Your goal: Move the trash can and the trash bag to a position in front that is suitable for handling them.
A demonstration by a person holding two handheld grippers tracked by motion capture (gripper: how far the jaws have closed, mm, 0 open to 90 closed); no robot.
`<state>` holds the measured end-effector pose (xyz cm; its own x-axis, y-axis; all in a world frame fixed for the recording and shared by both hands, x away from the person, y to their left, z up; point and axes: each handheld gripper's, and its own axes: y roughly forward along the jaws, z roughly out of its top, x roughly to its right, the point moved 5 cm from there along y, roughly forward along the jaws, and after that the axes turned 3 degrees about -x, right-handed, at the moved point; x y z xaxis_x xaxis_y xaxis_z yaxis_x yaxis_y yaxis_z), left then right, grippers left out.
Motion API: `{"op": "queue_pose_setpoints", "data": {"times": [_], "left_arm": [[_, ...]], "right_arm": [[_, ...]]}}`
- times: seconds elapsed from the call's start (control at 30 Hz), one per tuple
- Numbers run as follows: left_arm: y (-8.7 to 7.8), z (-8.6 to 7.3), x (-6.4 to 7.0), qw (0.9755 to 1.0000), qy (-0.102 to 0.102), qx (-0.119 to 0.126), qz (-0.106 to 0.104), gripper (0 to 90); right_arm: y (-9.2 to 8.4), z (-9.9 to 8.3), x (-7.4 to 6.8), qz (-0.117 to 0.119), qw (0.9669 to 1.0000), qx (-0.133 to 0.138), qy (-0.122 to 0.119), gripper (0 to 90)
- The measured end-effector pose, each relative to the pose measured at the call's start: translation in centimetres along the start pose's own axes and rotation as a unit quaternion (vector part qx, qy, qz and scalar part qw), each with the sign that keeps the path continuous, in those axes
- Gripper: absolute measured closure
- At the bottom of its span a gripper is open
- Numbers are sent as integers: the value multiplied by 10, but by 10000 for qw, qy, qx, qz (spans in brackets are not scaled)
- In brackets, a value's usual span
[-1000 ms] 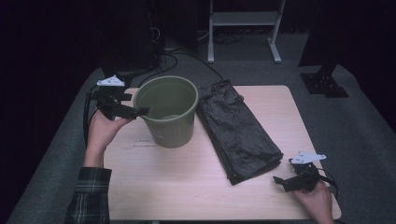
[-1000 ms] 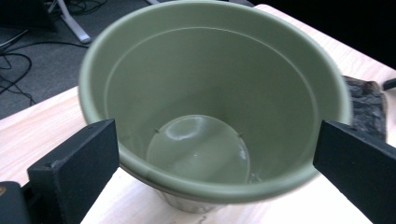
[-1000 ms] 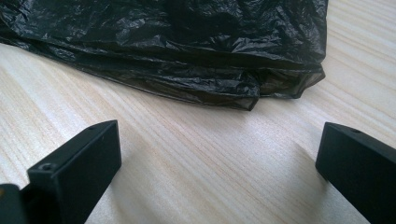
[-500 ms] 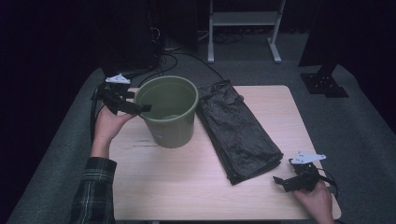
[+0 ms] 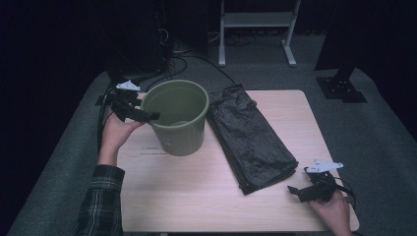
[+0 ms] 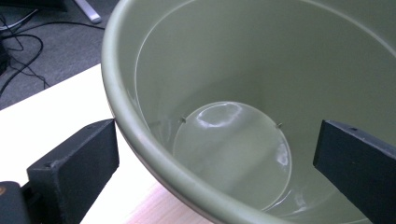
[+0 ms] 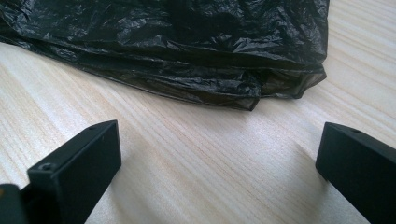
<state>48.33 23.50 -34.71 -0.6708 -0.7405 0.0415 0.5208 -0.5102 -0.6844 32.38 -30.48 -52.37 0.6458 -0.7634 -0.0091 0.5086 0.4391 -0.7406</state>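
An olive-green plastic bucket point(image 5: 178, 118) stands upright on the wooden table point(image 5: 196, 191), left of centre. My left gripper point(image 5: 147, 116) is open at its left rim; in the left gripper view the rim point(image 6: 140, 140) runs between the jaws, one outside the wall, the other over the inside, neither touching it. The bucket's inside point(image 6: 233, 149) is bare. A folded black plastic bag point(image 5: 251, 135) lies flat to the right of the bucket. My right gripper point(image 5: 295, 189) rests open on the table at the near right, pointing at the bag's near edge point(image 7: 210, 88), a short way from it.
Cables point(image 5: 182, 61) and a white stand's legs point(image 5: 255, 22) are on the grey floor beyond the table. A dark base plate point(image 5: 342, 88) sits at the far right. Bare wood stretches across the table's near half.
My left gripper has shifted slightly forward and in along the bucket's left rim. The bucket, bag and right gripper have stayed put.
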Motion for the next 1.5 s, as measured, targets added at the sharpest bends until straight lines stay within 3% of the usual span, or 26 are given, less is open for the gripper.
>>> {"op": "queue_pose_setpoints", "data": {"times": [0.23, 0.87, 1.5], "left_arm": [[2, -3, 5, 9999, -40, 70, -110, 0], [-6, -14, 38, 9989, 13, 244, -389, 0], [-15, -27, 93, 9969, 348, 180, -680, 0]], "right_arm": [[0, 0, 0, 1, 10000, 0, 0, 0], [0, 0, 0, -2, 10000, 3, -7, 0], [0, 0, 0, 0, 10000, -2, -1, 0]]}}
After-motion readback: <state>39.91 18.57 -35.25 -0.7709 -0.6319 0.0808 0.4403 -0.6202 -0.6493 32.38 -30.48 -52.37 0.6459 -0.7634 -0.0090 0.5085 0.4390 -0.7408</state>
